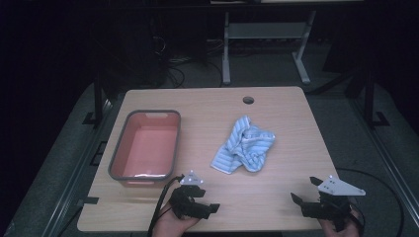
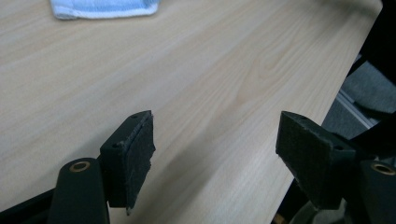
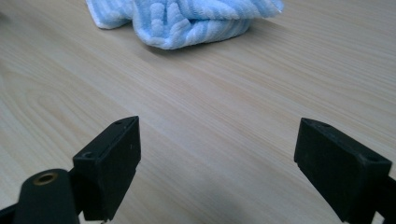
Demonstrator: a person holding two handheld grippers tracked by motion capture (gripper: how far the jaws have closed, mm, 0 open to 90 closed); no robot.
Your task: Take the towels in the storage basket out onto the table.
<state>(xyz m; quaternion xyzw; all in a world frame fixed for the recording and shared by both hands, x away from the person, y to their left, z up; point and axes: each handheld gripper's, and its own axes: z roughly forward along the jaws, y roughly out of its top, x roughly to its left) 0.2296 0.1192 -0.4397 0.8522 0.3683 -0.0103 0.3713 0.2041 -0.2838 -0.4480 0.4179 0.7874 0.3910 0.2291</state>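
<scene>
High view has the left hand-held gripper (image 1: 197, 197) at the lower middle of the frame and the right hand-held gripper (image 1: 316, 195) at the lower right, both parked low near the front edge of the worktop (image 1: 286, 103). Both have their jaws spread wide with nothing between them; you can see bare wood through the gap in the left gripper view (image 2: 212, 154) and the right gripper view (image 3: 217, 163). My guess is they sit back like this so each can come at the cloth from its own side, since nothing is grabbed yet.

That blue striped towel (image 1: 244, 150) lies crumpled in a heap around the middle of the worktop, a bit right of centre, well apart from both hand-held grippers. It fills the top of the right gripper view (image 3: 187, 21), and just a corner peeks in at the upper left of the left gripper view (image 2: 102, 7).

Off to the left sits a grey-rimmed pink tub (image 1: 116, 158), empty as far as I can tell, near the left one. Nothing blocks the path to the towel.
</scene>
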